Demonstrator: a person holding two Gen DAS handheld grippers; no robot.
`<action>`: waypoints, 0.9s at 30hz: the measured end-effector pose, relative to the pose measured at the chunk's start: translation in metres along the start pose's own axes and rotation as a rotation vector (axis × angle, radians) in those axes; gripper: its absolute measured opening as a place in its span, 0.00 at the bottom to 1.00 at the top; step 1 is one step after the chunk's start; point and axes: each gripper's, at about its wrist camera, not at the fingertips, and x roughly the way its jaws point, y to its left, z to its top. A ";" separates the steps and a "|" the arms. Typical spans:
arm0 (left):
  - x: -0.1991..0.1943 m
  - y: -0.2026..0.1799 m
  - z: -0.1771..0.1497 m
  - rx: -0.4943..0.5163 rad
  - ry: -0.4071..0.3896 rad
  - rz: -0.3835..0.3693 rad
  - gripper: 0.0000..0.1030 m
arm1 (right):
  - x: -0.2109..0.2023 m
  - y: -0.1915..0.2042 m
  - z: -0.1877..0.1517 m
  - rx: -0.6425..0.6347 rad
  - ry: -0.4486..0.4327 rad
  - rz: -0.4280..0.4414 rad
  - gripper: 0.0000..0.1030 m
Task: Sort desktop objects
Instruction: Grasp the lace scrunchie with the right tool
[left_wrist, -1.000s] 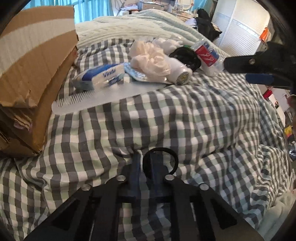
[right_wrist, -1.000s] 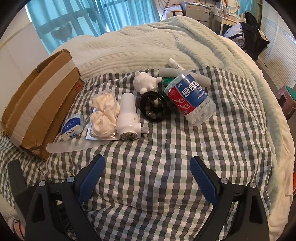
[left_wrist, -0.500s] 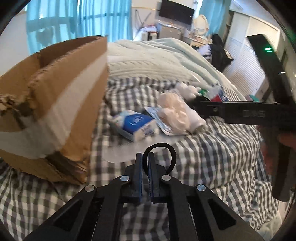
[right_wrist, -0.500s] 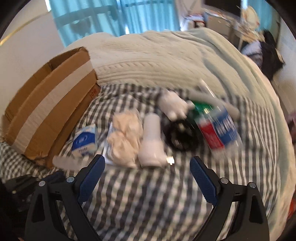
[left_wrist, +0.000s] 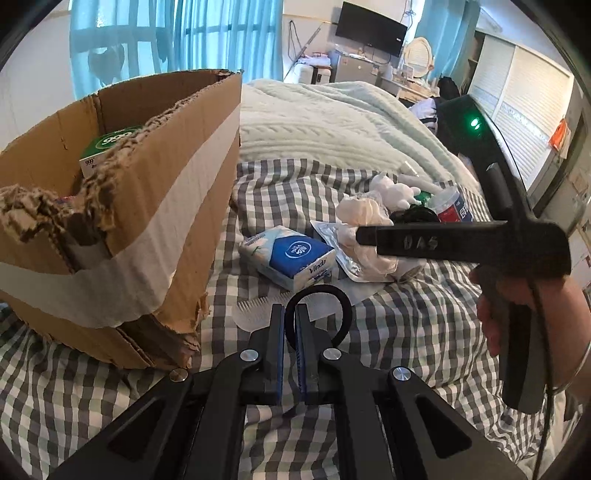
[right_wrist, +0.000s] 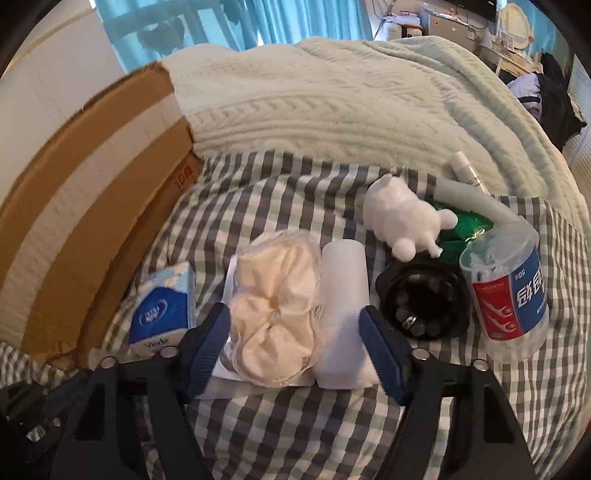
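Items: one box (left_wrist: 122, 206), one hair tie (left_wrist: 319, 295).

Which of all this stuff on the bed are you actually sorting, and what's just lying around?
Part of the job:
cardboard box
hair tie in left gripper
tissue pack
comb
white bottle
cotton swab jar
right gripper

Just lying about:
knitted blanket
TV
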 end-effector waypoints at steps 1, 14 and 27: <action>0.001 0.000 0.000 0.000 0.002 -0.002 0.06 | -0.001 0.004 -0.001 -0.034 -0.001 -0.015 0.51; -0.001 0.006 0.007 -0.017 -0.006 -0.004 0.06 | -0.037 -0.011 -0.024 -0.026 0.002 0.085 0.01; -0.001 0.000 0.005 0.004 0.001 -0.013 0.06 | -0.066 -0.029 -0.068 0.050 -0.001 0.133 0.36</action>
